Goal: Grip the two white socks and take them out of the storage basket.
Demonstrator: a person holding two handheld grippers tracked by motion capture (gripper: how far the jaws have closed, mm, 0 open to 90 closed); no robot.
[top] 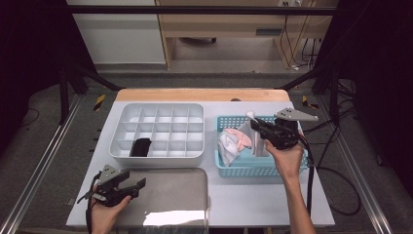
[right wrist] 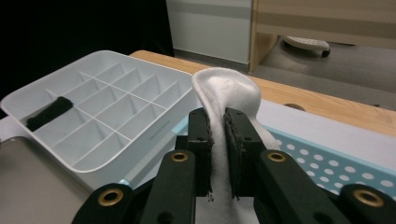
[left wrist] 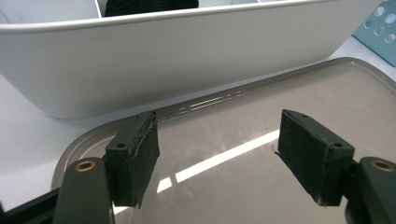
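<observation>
My right gripper (top: 255, 124) is shut on a white sock (right wrist: 227, 88), held above the blue basket (top: 238, 169); the sock (top: 258, 140) hangs down into the basket. In the right gripper view the cloth is pinched between both pads and bulges over them. More pale socks (top: 233, 141), white and pink, lie in the basket's left half. A black sock (top: 141, 146) fills one front-left cell of the white divided organizer (top: 157, 157). My left gripper (top: 138, 184) is open and holds nothing, low over the metal tray (top: 170, 195); its pads (left wrist: 135, 156) stand wide apart above the tray (left wrist: 243, 140).
The organizer's white wall (left wrist: 187, 60) rises just beyond the left gripper. The basket's corner (left wrist: 380, 32) shows at that view's far right. A wooden strip (top: 199, 94) edges the table's far side. Cables (top: 336, 195) trail off the table's right edge.
</observation>
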